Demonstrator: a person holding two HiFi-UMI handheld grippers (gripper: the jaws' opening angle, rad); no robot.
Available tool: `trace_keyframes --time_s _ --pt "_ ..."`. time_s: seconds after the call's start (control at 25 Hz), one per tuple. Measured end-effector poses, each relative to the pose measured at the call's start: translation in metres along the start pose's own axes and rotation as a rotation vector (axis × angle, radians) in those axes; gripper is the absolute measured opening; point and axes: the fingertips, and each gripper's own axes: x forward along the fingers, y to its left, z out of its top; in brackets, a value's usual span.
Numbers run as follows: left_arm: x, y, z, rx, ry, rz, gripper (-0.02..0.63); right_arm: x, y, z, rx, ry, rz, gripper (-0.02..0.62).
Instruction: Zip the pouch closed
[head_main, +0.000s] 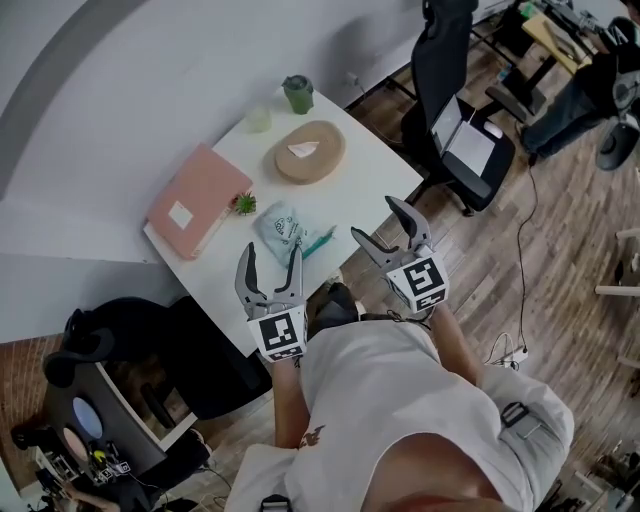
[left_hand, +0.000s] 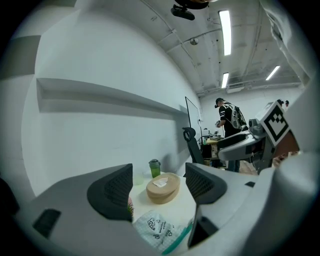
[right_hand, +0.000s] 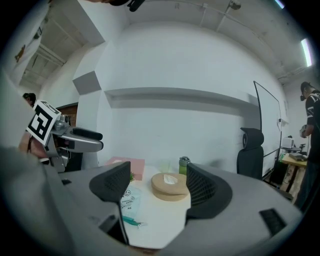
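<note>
The pouch (head_main: 280, 229) is pale, printed, with a teal zip edge (head_main: 320, 242); it lies flat near the white table's front edge. It also shows low in the left gripper view (left_hand: 157, 227) and in the right gripper view (right_hand: 129, 199). My left gripper (head_main: 270, 266) hangs open above the table's front edge, just short of the pouch, touching nothing. My right gripper (head_main: 386, 226) is open too, off the table's front right corner, with nothing between its jaws.
On the white table (head_main: 370, 172) stand a round wooden box (head_main: 305, 151), a green cup (head_main: 298, 93), a pale cup (head_main: 258, 118), a pink book (head_main: 196, 199) and a tiny plant (head_main: 244, 204). A black office chair (head_main: 452, 100) stands right; a dark chair (head_main: 150, 345) lower left.
</note>
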Motion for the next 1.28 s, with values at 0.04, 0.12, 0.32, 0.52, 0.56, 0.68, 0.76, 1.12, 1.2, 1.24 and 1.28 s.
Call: trace_keyframes --time_s 0.04,0.12,0.32,0.52,0.56,0.68,0.76,1.12,1.2,1.24,1.28 --pt "0.006 0.002 -0.002 -0.006 0.005 -0.004 0.328 0.005 -0.002 -0.002 -0.003 0.009 0.002 0.353" --pt "0.019 0.009 -0.008 -0.016 0.017 -0.012 0.328 0.019 -0.004 -0.005 -0.009 0.026 0.011 0.353" --pt "0.05 0.029 -0.033 -0.057 0.061 -0.036 0.328 0.059 -0.005 -0.017 -0.026 0.092 0.042 0.353" --pt "0.074 0.039 -0.059 -0.108 0.116 -0.069 0.328 0.088 -0.003 -0.033 -0.045 0.164 0.081 0.348" --pt "0.078 0.041 -0.065 -0.124 0.127 -0.077 0.328 0.094 -0.003 -0.037 -0.049 0.179 0.091 0.348" --pt "0.087 0.045 -0.079 -0.16 0.156 -0.094 0.328 0.108 -0.001 -0.05 -0.071 0.228 0.123 0.348" --pt "0.091 0.044 -0.089 -0.166 0.176 -0.102 0.328 0.115 0.0 -0.059 -0.087 0.26 0.143 0.347" --pt "0.1 0.04 -0.125 -0.21 0.266 -0.058 0.325 0.141 0.002 -0.093 -0.126 0.351 0.272 0.327" --pt "0.1 0.037 -0.131 -0.216 0.287 -0.028 0.322 0.145 0.003 -0.101 -0.137 0.361 0.32 0.322" --pt "0.1 0.036 -0.134 -0.221 0.297 -0.009 0.322 0.148 0.002 -0.105 -0.142 0.365 0.347 0.319" --pt "0.099 0.034 -0.136 -0.228 0.305 0.011 0.319 0.15 0.002 -0.109 -0.146 0.369 0.374 0.316"
